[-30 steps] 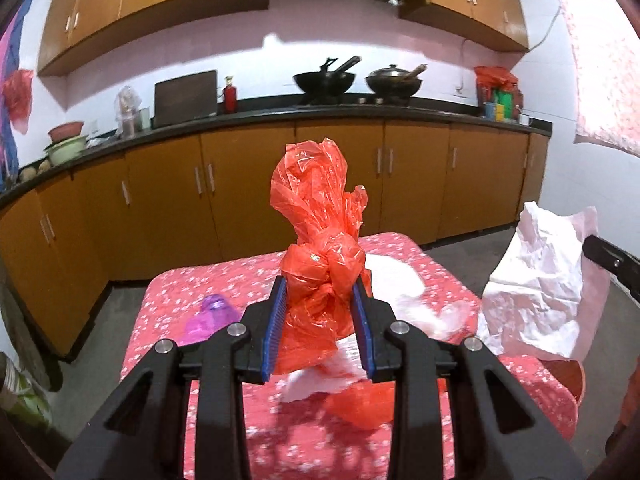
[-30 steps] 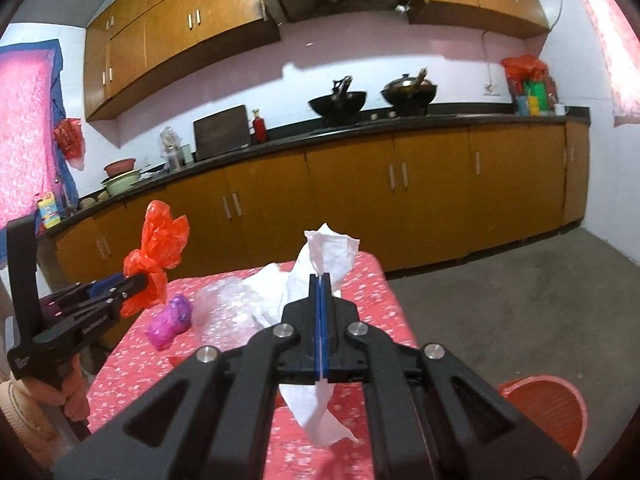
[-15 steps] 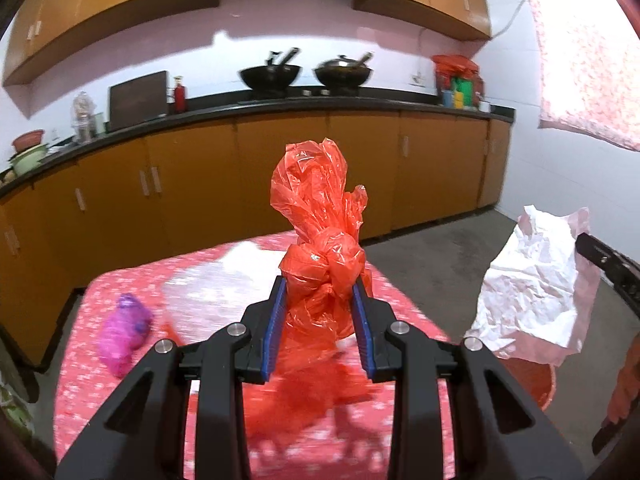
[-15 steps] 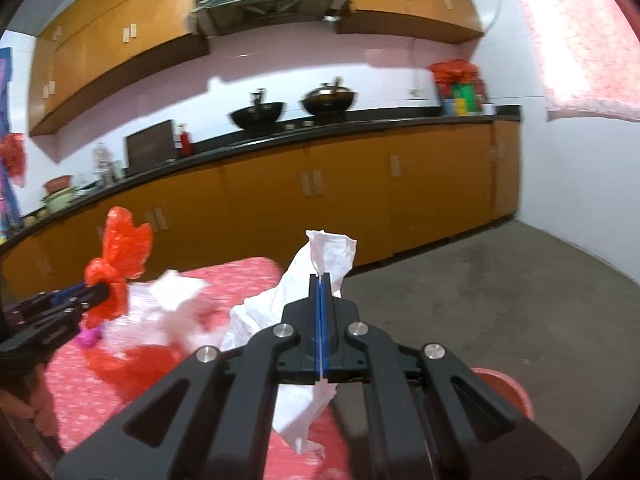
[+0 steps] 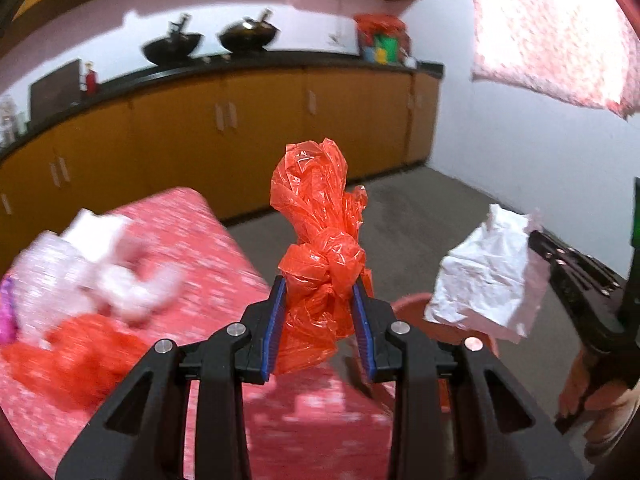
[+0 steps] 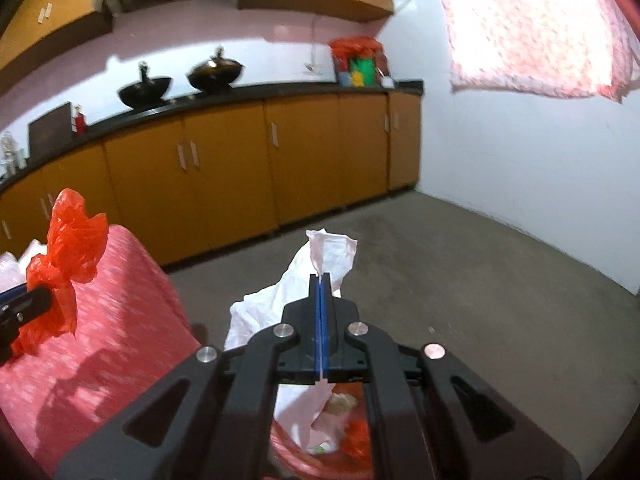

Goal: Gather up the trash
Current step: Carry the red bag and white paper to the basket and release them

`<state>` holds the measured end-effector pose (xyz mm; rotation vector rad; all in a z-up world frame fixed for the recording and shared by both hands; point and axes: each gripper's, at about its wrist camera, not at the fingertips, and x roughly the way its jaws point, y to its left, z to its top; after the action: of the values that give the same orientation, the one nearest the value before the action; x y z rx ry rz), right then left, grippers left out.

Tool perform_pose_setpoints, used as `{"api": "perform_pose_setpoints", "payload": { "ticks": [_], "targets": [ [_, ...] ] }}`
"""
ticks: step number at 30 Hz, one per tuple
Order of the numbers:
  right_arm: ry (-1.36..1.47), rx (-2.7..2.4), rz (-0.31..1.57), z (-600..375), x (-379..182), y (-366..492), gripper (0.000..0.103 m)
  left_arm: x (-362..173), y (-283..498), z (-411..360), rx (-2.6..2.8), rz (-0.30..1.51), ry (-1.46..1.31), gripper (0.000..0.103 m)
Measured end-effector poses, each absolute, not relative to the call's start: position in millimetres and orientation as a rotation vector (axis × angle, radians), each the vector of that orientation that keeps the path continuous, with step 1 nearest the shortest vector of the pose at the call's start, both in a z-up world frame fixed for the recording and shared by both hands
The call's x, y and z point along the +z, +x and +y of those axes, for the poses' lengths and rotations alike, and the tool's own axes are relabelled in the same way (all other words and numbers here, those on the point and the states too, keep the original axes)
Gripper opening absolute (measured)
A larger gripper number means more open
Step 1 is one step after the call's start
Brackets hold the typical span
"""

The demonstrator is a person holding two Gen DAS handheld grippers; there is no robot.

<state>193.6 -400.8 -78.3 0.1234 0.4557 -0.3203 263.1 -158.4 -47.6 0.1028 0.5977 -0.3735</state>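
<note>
The left gripper (image 5: 320, 320) clamps a knotted red bag (image 5: 320, 264); the right gripper (image 6: 322, 312), jaws together, pinches white paper (image 6: 320, 256) above the red bin (image 6: 320, 460) at 6 o'clock, which already holds scraps. Neither piece is dropped yet. More wrappers (image 5: 100, 264) wait on the table (image 5: 224, 248) at 9 o'clock.
</note>
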Motion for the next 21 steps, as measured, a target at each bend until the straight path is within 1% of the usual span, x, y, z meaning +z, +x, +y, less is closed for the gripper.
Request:
{"api": "perform_pose_setpoints", "payload": {
  "ticks": [7,14,21],
  "targets": [
    [0.181,-0.365,0.569,-449.1,-129.7,203.5,0.002,-85.4,267.3,-226.7,-0.455,0.713,0.144,0.033],
    [0.178,-0.35,0.626,-469.1,-165.1,219.2,0.002,-125.1,283.0,-282.7,-0.479,0.82,0.186,0.033],
    [0.216,-0.33,0.67,-488.5,-194.5,229.4,0.002,-165.4,300.9,-312.9,-0.474,0.918,0.221,0.034]
  ]
}}
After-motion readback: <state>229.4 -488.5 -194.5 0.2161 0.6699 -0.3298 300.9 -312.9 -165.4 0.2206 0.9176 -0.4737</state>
